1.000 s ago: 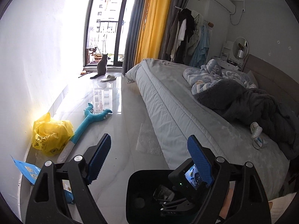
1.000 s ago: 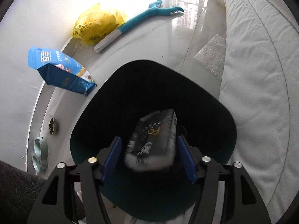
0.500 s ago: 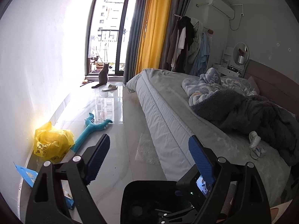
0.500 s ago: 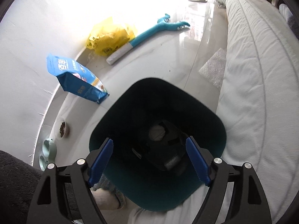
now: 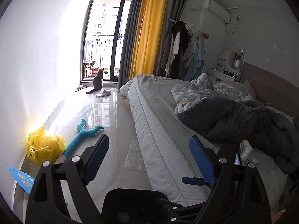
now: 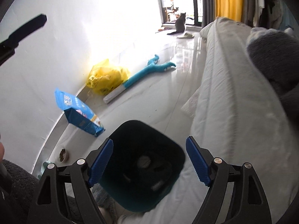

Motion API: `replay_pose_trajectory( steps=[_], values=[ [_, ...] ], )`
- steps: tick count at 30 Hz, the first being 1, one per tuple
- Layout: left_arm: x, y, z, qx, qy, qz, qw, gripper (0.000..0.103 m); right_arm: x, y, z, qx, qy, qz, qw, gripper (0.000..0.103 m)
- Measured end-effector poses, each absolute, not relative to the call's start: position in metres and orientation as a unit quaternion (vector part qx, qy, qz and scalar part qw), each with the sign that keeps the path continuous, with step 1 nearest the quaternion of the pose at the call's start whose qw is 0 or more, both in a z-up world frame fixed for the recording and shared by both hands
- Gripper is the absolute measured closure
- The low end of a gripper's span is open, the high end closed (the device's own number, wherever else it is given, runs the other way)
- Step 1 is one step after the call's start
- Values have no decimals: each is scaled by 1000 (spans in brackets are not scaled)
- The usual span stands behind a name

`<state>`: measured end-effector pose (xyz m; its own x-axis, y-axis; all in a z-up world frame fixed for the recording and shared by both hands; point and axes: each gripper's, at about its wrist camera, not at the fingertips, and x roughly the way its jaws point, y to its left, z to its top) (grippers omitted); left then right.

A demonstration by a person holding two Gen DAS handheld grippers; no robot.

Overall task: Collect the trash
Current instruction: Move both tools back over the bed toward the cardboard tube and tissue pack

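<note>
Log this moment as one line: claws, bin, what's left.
right claw: open, empty, above bin | left claw: open, empty | bin: holds trash | floor: yellow bag, blue pouch

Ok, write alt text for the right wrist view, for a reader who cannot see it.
The right gripper hangs with jaws open and empty above a dark bin with trash in its bottom, beside a grey bed. On the glossy floor by the white wall lie a blue bag, a yellow plastic bag and a teal toy; a cat sits at the balcony door.
</note>
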<state>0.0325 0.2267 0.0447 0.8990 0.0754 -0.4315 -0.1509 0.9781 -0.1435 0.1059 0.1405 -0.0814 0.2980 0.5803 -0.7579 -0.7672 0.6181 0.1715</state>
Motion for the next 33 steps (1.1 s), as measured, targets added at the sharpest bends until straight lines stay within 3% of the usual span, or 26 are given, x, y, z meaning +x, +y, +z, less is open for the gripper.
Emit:
replay_pose_trajectory(
  steps=[33],
  values=[
    [94, 76, 17, -86, 249, -52, 963, 11, 171, -88, -59, -33, 372, 262, 890, 20]
  ],
)
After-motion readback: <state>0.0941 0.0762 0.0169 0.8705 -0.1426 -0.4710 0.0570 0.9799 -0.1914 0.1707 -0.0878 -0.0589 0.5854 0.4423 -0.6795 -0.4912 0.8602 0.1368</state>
